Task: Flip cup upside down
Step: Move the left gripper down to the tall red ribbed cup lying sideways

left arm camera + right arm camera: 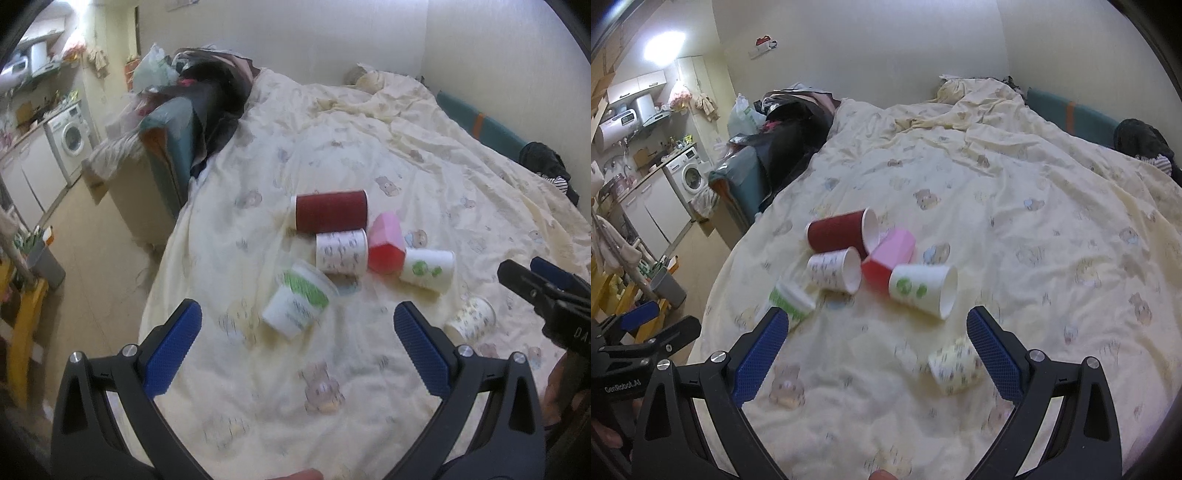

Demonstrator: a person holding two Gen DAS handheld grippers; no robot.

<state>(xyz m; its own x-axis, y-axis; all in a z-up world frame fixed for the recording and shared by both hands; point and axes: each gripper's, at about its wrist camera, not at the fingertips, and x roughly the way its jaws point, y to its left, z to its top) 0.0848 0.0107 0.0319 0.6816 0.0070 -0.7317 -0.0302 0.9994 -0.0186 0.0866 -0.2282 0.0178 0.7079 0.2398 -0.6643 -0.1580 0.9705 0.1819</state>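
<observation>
Several cups lie on their sides on a cream bedspread [332, 387]: a dark red cup [331, 210] [842, 230], a white patterned cup [341, 251] [834, 269], a pink cup [386, 242] [888, 254], a white cup with green print [428, 269] [923, 286], a green-banded cup [297, 299] [790, 301] and a small yellow-patterned cup [472, 319] [956, 365]. My left gripper [297, 350] is open and empty, above the bed just short of the green-banded cup. My right gripper [877, 352] is open and empty, its right finger next to the small yellow-patterned cup.
The bed's left edge drops to a tiled floor [96, 266] with a washing machine [70, 138] and cabinets. A pile of dark clothes [218, 92] lies at the bed's far left. A teal headboard [495, 129] runs along the right wall.
</observation>
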